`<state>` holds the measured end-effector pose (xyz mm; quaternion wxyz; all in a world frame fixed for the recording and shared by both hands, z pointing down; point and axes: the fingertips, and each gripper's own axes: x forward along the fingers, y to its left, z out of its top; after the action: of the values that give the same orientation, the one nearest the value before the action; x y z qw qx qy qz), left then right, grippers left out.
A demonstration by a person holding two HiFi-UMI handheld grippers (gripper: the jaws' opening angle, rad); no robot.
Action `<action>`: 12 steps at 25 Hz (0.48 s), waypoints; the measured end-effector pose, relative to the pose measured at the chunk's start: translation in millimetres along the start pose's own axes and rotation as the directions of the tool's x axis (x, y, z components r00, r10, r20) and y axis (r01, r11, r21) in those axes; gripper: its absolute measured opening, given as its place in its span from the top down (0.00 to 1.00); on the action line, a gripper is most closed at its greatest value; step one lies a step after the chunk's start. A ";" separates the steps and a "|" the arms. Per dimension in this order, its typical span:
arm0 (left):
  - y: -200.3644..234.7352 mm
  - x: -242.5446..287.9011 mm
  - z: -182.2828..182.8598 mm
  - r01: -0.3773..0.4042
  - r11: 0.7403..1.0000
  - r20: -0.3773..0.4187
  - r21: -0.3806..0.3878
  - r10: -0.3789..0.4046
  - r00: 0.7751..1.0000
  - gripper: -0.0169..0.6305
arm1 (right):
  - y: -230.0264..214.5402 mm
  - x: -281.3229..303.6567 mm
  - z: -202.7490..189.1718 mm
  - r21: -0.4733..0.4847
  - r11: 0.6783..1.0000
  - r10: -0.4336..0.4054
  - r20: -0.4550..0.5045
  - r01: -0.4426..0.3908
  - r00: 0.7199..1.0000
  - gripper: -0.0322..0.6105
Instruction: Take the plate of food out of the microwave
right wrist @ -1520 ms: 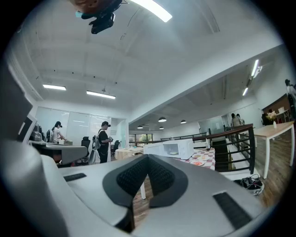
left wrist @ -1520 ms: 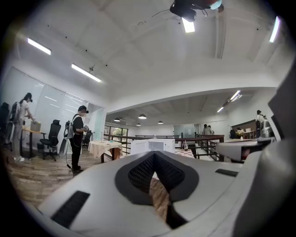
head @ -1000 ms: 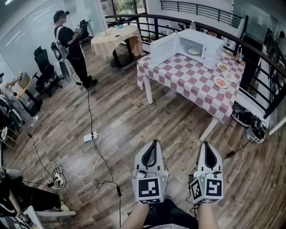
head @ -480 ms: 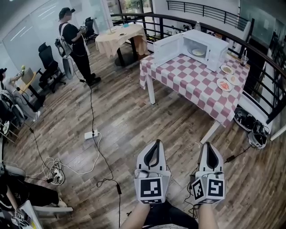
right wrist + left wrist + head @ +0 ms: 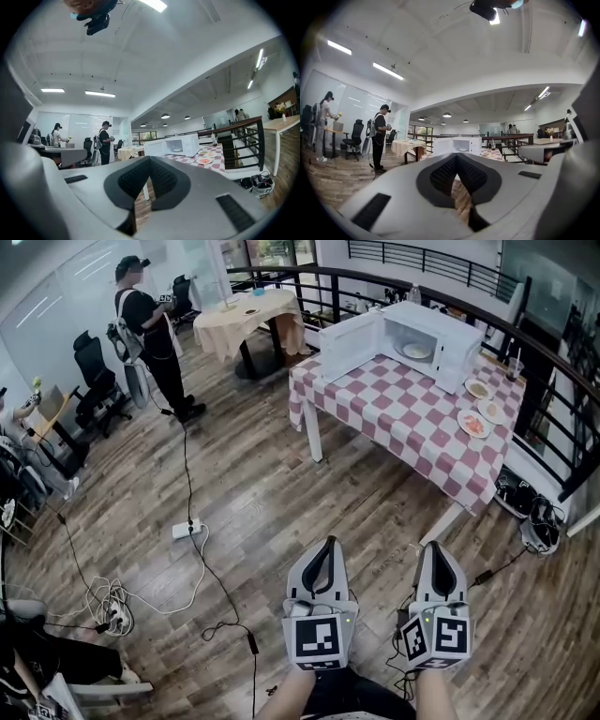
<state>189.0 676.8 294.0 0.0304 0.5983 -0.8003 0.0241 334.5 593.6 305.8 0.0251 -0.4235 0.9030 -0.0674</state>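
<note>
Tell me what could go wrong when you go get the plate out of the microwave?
1. Tripping: a black cable and a power strip lie on the floor near the way over.
2. Bumping: the door of the microwave stands wide open and could get knocked.
3. Shoving: the left gripper and right gripper are both shut; unless they open, they may just push the plate.

The head camera looks steeply down from above over the wooden plank floor (image 5: 281, 484). The left tongs (image 5: 325, 542) and right tongs (image 5: 437, 547) are close below it, and the red-and-white checked counter (image 5: 403, 418) is well away at upper right. Each tongs camera sits low and faces level along its own jaws. All three views share the distant white open-doored microwave (image 5: 412, 338) and a standing person in black (image 5: 150, 334).
</note>
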 end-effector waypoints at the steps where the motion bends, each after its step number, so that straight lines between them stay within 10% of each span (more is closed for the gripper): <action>1: 3.8 6.9 -0.1 0.003 1.000 0.007 -0.003 -0.003 1.000 0.95 | 0.3 6.7 -0.7 -0.002 1.000 -0.004 -0.001 0.004 1.000 0.96; 12: 52.4 106.1 12.0 0.063 0.998 0.027 -0.007 -0.062 0.998 0.95 | 7.8 104.7 3.5 0.000 0.998 -0.065 -0.005 0.065 0.998 0.96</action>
<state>108.5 589.3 290.1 0.0229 0.6232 -0.7816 0.0118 261.9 517.7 302.5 0.0205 -0.4526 0.8888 -0.0694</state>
